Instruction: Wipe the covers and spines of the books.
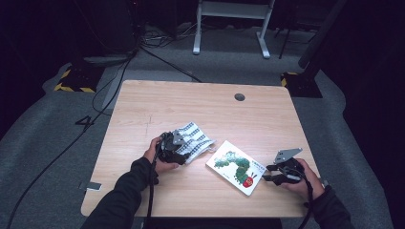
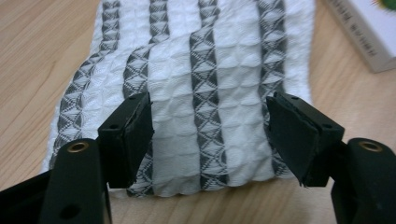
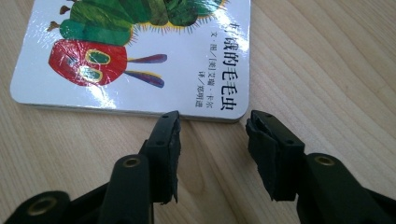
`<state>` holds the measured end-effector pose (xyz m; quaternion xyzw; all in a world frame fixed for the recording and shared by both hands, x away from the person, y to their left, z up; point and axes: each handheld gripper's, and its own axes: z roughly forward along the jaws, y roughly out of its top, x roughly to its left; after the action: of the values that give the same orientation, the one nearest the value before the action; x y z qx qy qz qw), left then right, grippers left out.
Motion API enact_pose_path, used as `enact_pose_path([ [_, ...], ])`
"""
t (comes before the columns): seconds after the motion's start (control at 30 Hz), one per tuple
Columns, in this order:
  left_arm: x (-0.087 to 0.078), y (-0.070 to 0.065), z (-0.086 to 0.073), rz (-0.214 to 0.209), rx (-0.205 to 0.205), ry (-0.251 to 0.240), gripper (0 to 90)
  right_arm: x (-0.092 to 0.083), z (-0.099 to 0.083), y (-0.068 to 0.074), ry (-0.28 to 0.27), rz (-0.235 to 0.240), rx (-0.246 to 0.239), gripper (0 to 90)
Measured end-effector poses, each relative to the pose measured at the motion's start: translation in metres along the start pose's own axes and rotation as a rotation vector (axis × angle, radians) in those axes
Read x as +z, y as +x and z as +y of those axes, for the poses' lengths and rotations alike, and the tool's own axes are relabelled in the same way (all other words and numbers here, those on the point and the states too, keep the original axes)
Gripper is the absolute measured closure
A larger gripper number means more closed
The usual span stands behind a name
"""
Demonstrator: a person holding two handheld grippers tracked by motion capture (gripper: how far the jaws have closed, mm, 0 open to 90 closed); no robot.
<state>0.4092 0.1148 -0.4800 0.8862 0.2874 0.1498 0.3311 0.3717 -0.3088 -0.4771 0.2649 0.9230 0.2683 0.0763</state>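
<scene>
Left gripper (image 2: 210, 135) over cloth (image 2: 205, 84), wooden table (image 1: 157, 102), grey carpet (image 1: 43, 129)

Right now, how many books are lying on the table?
1. The caterpillar picture book lies flat on the table, right of the striped cloth and just ahead of the right gripper. Nothing suggests another hidden beneath the cloth.

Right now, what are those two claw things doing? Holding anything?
Left gripper: open, jaws spread over the striped cloth, not pinching it.
Right gripper: open, empty, jaws just short of the picture book corner.
</scene>
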Motion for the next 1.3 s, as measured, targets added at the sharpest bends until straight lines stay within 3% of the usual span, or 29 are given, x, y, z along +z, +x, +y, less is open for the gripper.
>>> enact_pose_path([
  [0.07,-0.003,-0.009,0.005,-0.042,0.025,-0.035,29.5,0.000,0.002,-0.001,0.012,0.004,-0.004,57.1],
  [0.1,-0.003,-0.009,0.005,-0.042,0.025,-0.035,29.8,0.000,0.002,-0.001,0.012,0.004,-0.004,57.1],
  [0.17,-0.004,-0.018,0.010,-0.085,0.055,-0.047,30.1,0.000,0.006,-0.003,0.064,0.023,0.001,57.7],
  [0.3,0.004,-0.035,0.015,-0.137,0.124,-0.014,34.3,0.000,0.015,-0.006,0.139,0.020,-0.008,60.0],
  [0.4,0.012,-0.038,0.016,-0.167,0.126,0.015,37.9,0.001,0.018,-0.007,0.159,0.019,-0.028,62.4],
  [0.67,0.021,-0.040,0.015,-0.179,0.134,0.045,39.6,0.001,0.017,-0.008,0.145,0.038,-0.057,66.1],
  [0.8,0.023,-0.041,0.015,-0.189,0.135,0.042,41.4,0.000,0.012,-0.013,0.096,0.083,-0.021,67.1],
  [0.87,0.025,-0.043,0.014,-0.235,0.131,0.043,43.8,0.000,0.011,-0.013,0.090,0.089,-0.019,67.2],
  [1.1,0.026,-0.045,0.016,-0.247,0.146,0.044,42.9,-0.001,0.009,-0.014,0.032,0.123,-0.007,66.4],
  [1.2,0.027,-0.046,0.015,-0.250,0.147,0.041,42.5,-0.004,0.009,-0.015,-0.009,0.171,0.007,66.7],
  [1.3,0.027,-0.047,0.016,-0.252,0.151,0.039,42.5,-0.002,0.012,-0.011,0.027,0.129,-0.017,65.4],
])
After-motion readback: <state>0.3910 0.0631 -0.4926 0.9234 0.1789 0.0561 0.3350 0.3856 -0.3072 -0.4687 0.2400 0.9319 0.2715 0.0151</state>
